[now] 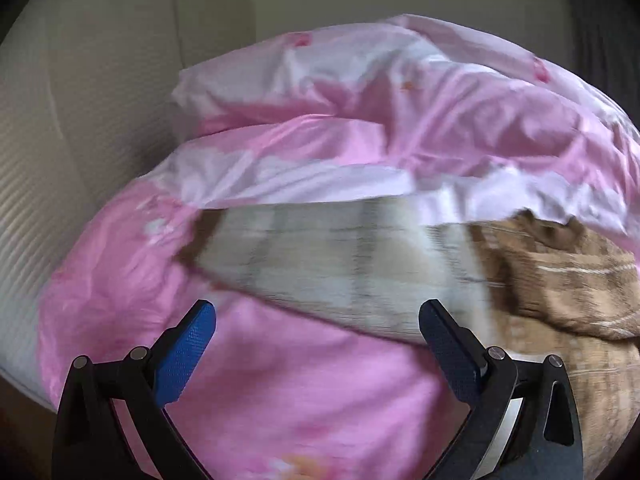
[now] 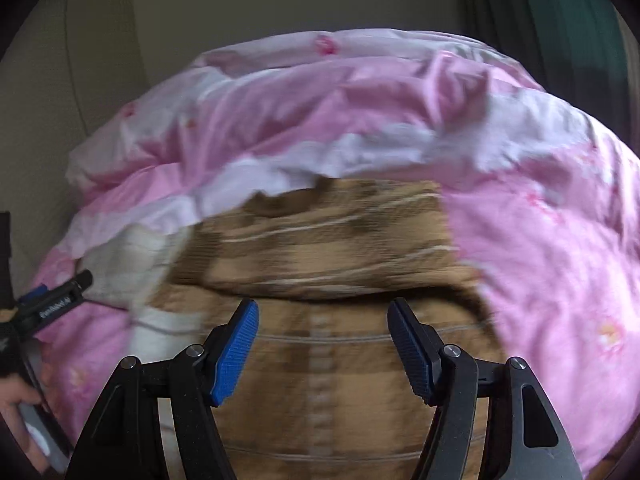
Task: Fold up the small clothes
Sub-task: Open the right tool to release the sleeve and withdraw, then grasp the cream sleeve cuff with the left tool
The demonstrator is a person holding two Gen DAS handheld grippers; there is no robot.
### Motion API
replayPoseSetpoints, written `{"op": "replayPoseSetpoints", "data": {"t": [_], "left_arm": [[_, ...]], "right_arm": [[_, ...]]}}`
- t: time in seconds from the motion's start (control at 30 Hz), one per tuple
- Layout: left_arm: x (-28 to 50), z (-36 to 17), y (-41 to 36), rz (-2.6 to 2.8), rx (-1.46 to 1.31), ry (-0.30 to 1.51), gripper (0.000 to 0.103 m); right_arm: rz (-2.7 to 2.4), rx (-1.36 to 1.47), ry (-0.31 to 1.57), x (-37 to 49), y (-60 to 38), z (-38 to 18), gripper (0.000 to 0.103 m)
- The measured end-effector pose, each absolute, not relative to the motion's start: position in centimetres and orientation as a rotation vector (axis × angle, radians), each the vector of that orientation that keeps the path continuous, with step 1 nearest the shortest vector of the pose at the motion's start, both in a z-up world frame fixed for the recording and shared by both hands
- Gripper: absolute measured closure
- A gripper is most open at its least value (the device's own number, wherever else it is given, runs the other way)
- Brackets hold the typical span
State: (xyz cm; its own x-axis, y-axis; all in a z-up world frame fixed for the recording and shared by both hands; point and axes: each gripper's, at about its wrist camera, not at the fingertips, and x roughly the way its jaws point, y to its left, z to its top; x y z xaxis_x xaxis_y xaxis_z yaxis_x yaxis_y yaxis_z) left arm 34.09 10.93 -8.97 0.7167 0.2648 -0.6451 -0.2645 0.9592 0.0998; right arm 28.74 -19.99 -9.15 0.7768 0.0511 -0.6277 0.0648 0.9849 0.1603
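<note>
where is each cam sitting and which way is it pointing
Left wrist: on the left gripper, jaws open, facing the pale checked cloth on the pink quilt.
Right wrist: on the right gripper, jaws open, facing the brown plaid garment; the left gripper and hand show at left.
Shared: quilt, pale cloth, brown garment.

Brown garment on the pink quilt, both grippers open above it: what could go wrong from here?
1. The brown garment and white garment overlap where they meet, so the left gripper may pinch both.
2. The quilt is soft and rumpled; a deep pinch by the right gripper could catch it along with the cloth.
3. The quilt's edge seems to drape over both garments' far ends, which could drag during a fold.
</note>
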Motion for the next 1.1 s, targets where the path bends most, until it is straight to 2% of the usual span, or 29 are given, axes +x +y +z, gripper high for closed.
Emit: {"op": "replayPoseSetpoints", "data": {"t": [0.13,0.4,0.53,0.67,0.73,0.97,1.07,1.1], "left_arm": [[33.8,-8.9,17.0,0.321,-0.061,0.69,0.0],[35.5,-11.5,26.3,0.303,-0.235,0.715,0.014],[36.8,-13.2,28.5,0.264,-0.323,0.736,0.023],[38.3,-14.8,30.2,0.244,-0.403,0.758,0.027],[39.1,-15.5,30.9,0.231,-0.433,0.767,0.035],[41.2,-16.8,32.5,0.168,-0.548,0.774,0.043],[41.8,-16.9,32.7,0.167,-0.572,0.773,0.052],[41.9,-16.8,32.8,0.162,-0.579,0.767,0.062]], "right_arm": [[0.063,0.162,0.668,29.7,-14.2,-8.8,0.036],[0.123,0.132,0.663,32.1,-5.7,-8.7,0.036],[0.142,0.128,0.679,33.4,-2.6,-9.4,0.036],[0.155,0.11,0.682,34.2,-1.0,-9.7,0.036],[0.155,0.105,0.682,34.6,-0.5,-9.9,0.036],[0.139,0.097,0.694,35.8,0.1,-10.9,0.036],[0.131,0.092,0.698,36.0,0.0,-11.3,0.036],[0.127,0.091,0.701,36.0,-0.1,-11.4,0.036]]}}
